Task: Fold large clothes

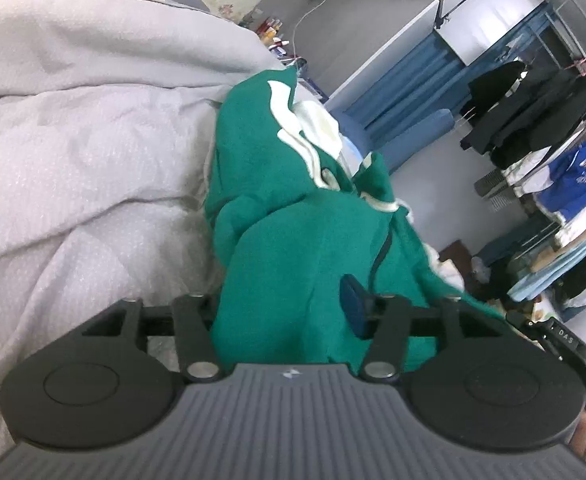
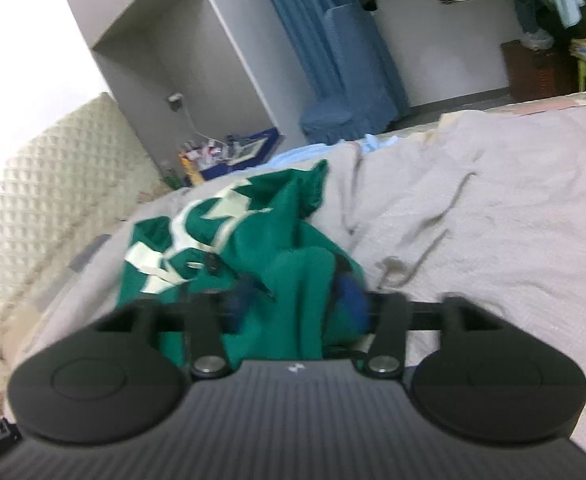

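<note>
Grey bedcover (image 1: 93, 152) fills the left half of the left wrist view and the right and lower part of the right wrist view; it is wrinkled.

Green garment (image 1: 293, 240) with pale lettering lies on it, centre of frame in both views, bunched in a loose heap, print partly turned under. No straight edges or flat panels visible. Judgement: folding barely begun; spreading, squaring and every fold remain.

Left gripper (image 1: 289, 312): jaws parted, green cloth draped between them, one blue pad (image 1: 355, 304) showing clear of the fabric. Reads as released.

Right gripper (image 2: 293, 304): jaws likewise apart, cloth lying across the gap, frame blurred. Reads as released, not clamped.
</note>
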Tool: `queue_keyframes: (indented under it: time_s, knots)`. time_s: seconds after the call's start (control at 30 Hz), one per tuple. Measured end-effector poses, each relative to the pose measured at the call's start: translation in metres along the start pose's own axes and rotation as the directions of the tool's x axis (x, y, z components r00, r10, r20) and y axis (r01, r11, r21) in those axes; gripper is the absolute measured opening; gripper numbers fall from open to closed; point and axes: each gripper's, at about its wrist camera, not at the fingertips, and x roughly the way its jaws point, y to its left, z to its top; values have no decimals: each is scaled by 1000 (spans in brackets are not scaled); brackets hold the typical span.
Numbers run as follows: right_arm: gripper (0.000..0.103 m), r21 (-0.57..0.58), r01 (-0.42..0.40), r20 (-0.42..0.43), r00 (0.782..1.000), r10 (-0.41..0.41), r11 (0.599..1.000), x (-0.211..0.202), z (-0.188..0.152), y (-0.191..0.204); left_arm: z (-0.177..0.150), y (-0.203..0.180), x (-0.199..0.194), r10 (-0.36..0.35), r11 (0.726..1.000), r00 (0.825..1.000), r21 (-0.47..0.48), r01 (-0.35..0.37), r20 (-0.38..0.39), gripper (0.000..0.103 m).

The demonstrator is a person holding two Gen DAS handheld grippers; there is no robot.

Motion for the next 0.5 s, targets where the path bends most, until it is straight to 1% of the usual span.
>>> queue_keyframes:
  time_s: [0.03,0.07,0.13,0.2,0.27,0.37,0.43,0.5]
  knots:
    - [74,-16,-1,9,1000,1,1000,0,4,1,6,1,1,-12,1000,1000,-13,12,-8,63]
    - [76,-42,-3,15,1000,3,999,6,11,2,13,2,3,-15,1000,1000,-22,15,-10,66]
    - [78,-97,-8,3,1000,8,995,21,23,8,32,-1,9,-11,1000,1000,-9,11,-9,72]
    - [78,-117,-41,-32,999,38,992,50,38,15,56,-1,21,-7,1000,1000,-12,6,-12,73]
    - [79,-123,-83,-79,994,74,989,86,52,24,78,-2,29,-3,1000,1000,3,3,23,80]
    - [78,-133,-119,-148,984,99,984,155,70,32,117,-3,59,32,996,996,79,-38,82,85]
    - [78,-121,-132,-191,976,108,984,201,79,33,138,0,88,49,993,997,106,-56,64,85]
    - [78,-79,-132,-221,969,112,988,248,88,28,159,9,124,36,992,998,117,-41,45,85]
